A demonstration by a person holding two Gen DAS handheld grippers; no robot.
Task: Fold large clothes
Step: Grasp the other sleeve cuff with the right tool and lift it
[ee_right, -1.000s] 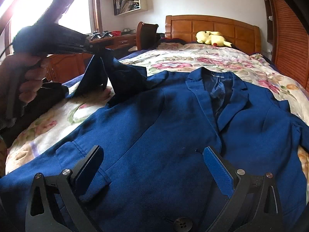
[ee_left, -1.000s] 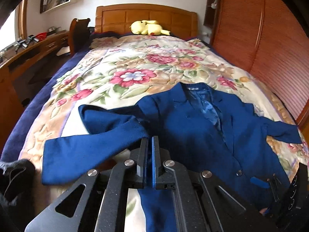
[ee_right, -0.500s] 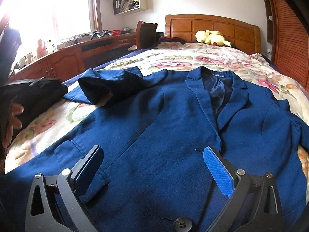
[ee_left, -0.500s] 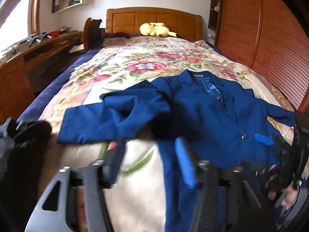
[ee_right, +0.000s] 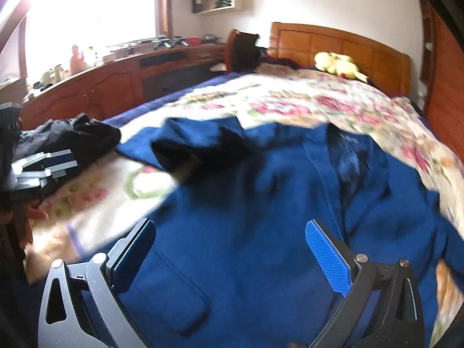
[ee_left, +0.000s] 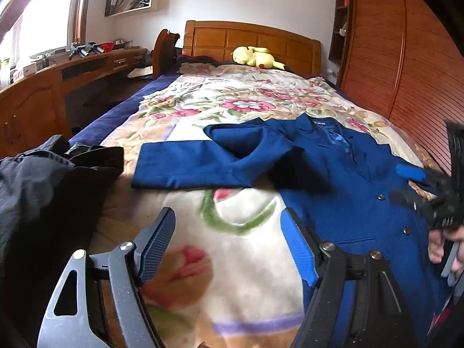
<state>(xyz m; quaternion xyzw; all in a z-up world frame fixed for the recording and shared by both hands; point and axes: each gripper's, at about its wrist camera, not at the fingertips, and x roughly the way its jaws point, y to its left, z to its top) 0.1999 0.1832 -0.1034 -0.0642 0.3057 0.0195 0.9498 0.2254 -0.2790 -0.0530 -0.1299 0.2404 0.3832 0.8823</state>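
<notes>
Left view only: the right gripper [ee_left: 417,185] and its hand [ee_left: 440,246] over the jacket's buttons.
Right view only: the window [ee_right: 87,8].
Left gripper [ee_left: 229,246]: jaws opening, nothing between, bare blanket [ee_left: 232,261] ahead.
Right gripper [ee_right: 229,255]: jaws apart, empty.
Blue jacket [ee_right: 261,217]: flat beneath the right gripper, sleeve [ee_left: 188,168] folded ahead of the left.
Room: black clothes [ee_left: 43,188] left; wooden headboard [ee_left: 255,40], yellow plush toy [ee_left: 255,56] beyond.

A yellow plush toy [ee_left: 256,57] lies by the wooden headboard [ee_left: 252,39]; a desk [ee_left: 72,72] stands alongside.
</notes>
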